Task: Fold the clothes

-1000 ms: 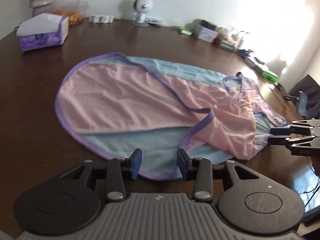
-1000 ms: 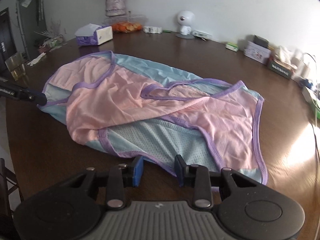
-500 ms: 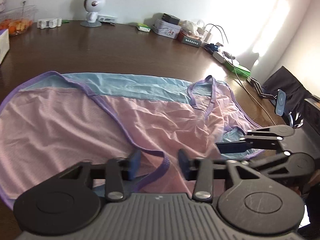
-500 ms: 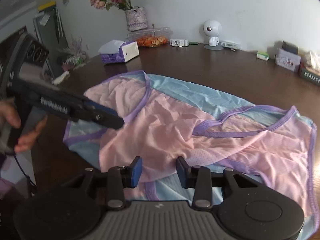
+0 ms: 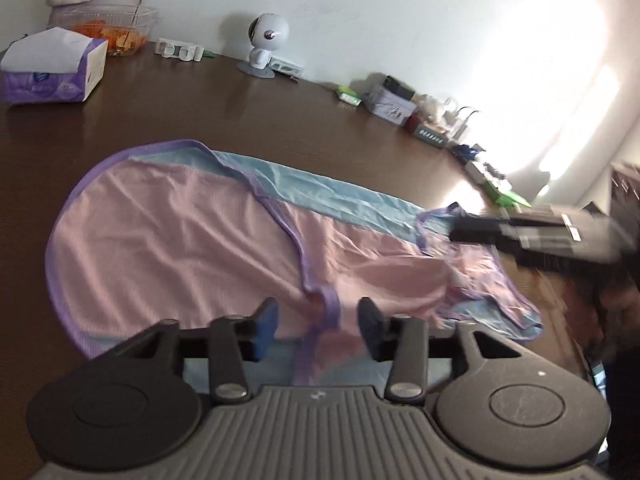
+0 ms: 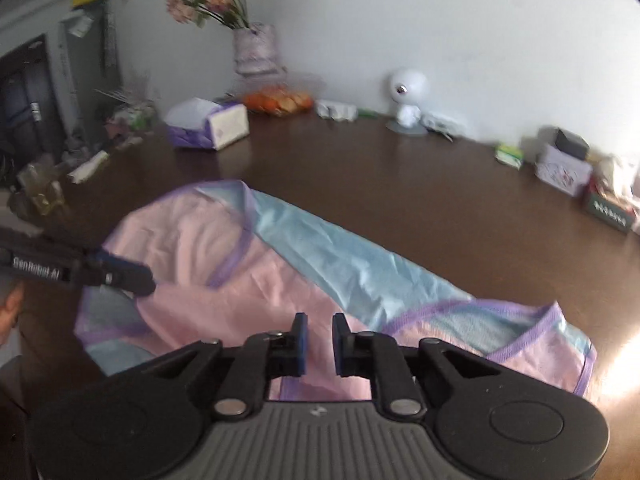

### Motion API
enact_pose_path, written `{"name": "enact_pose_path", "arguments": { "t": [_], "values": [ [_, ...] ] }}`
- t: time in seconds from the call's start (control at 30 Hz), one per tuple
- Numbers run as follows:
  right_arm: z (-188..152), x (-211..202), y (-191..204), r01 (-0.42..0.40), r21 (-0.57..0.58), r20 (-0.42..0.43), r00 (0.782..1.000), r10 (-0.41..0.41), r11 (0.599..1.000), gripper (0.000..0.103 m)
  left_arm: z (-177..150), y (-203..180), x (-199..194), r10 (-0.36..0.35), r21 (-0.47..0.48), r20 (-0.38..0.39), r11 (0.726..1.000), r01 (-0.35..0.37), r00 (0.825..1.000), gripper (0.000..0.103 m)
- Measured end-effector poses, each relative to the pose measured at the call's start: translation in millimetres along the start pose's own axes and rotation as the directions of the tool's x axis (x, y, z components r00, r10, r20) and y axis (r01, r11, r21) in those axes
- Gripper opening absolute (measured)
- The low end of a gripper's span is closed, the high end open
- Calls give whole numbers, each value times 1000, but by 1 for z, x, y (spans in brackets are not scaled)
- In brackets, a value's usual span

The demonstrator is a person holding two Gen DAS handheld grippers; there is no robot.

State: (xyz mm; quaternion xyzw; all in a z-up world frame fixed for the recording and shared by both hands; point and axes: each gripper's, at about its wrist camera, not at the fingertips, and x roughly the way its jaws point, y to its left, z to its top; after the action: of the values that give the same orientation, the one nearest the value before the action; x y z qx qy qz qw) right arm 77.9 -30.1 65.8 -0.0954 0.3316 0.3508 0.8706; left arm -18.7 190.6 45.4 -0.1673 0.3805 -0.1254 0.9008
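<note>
Pink garment [image 5: 192, 248] now lies flatter; right tongs [image 6: 319, 334] have narrowed, left tongs [image 5: 318, 320] remain open.

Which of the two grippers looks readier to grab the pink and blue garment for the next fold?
Probably the left gripper: its open jaws straddle the garment's purple trim. The right gripper is narrower, over plain pink fabric.
</note>
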Motion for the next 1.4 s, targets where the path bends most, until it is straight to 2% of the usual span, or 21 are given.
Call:
{"name": "enact_pose_path", "arguments": {
  "t": [0.03, 0.1, 0.13, 0.2, 0.3, 0.33, 0.37, 0.4, 0.43, 0.47, 0.7, 0.77, 0.83, 0.93, 1.0, 1.03, 1.07, 1.17, 1.23, 1.3, 1.4],
  "values": [
    [12, 3, 1, -32, -21, 9, 999, 32, 999, 40, -5, -1, -1, 5, -9, -10, 1000, -5, 1000, 49],
    [39, 29, 8, -113, -57, -11, 994, 112, 992, 44, -14, -3, 1, 29, -15, -30, 999, -30, 999, 48],
    [51, 51, 12, -160, -55, -40, 987, 158, 986, 40, -19, -3, 2, 40, -20, -40, 999, -41, 998, 43],
    [71, 98, 23, -184, -45, -100, 979, 179, 982, 33, -28, -5, 3, 52, -31, -53, 998, -53, 997, 33],
    [81, 147, 39, -129, -79, -170, 979, 114, 989, 28, -38, -12, 2, 62, -14, -50, 998, -63, 997, 23],
    [82, 156, 42, -108, -86, -183, 979, 91, 990, 26, -41, -15, 3, 66, -3, -46, 998, -67, 997, 14],
    [83, 162, 41, -97, -81, -186, 979, 80, 992, 19, -42, -15, 3, 74, 2, -45, 997, -74, 996, 6],
    [83, 165, 40, -92, -67, -184, 980, 78, 994, 18, -43, -13, 3, 79, -5, -42, 997, -80, 996, 2],
    [83, 168, 38, -86, -54, -182, 980, 75, 995, 5, -43, -9, 1, 75, -21, -35, 997, -76, 997, 2],
    [83, 171, 36, -81, -41, -180, 981, 73, 996, 0, -43, -4, -2, 69, -36, -30, 997, -70, 997, 2],
    [117, 184, 33, -21, -61, -91, 996, 16, 998, 0, -40, 16, -26, 9, -33, -43, 999, -10, 999, 2],
    [119, 197, 35, -24, -90, -56, 998, 19, 996, 0, -41, 21, -26, 25, -29, -59, 999, -27, 998, 2],
    [116, 210, 37, -28, -108, -42, 999, 24, 994, 6, -42, 24, -26, 62, -19, -70, 998, -64, 996, 3],
    [114, 186, 35, -10, -128, -44, 999, 5, 992, 11, -43, 31, -37, 87, -74, -30, 993, -89, 996, 15],
    [105, 137, 25, -35, -143, -20, 999, 32, 989, 24, -42, 29, -50, 64, -96, 28, 994, -61, 998, 29],
    [98, 113, 16, -62, -142, -30, 998, 58, 988, 35, -41, 21, -55, 42, -86, 54, 996, -37, 998, 35],
    [88, 90, 6, -96, -136, -50, 995, 90, 986, 38, -38, 10, -55, 8, -70, 63, 998, -4, 998, 37],
    [53, 45, -25, -140, -87, -148, 981, 126, 986, 37, -26, -30, -29, -89, -17, -1, 996, 89, 996, 39],
    [36, 37, -38, -120, -8, -197, 974, 116, 993, 36, -18, -58, -2, -115, 66, -54, 991, 118, 992, 40],
    [26, 40, -48, -111, 100, -204, 970, 130, 989, 36, -14, -83, 21, -58, 127, -83, 990, 69, 995, 41],
    [14, 50, -63, -120, 281, -176, 969, 174, 952, 34, -17, -112, 40, 30, 190, -82, 982, -14, 996, 41]
  ]
}}
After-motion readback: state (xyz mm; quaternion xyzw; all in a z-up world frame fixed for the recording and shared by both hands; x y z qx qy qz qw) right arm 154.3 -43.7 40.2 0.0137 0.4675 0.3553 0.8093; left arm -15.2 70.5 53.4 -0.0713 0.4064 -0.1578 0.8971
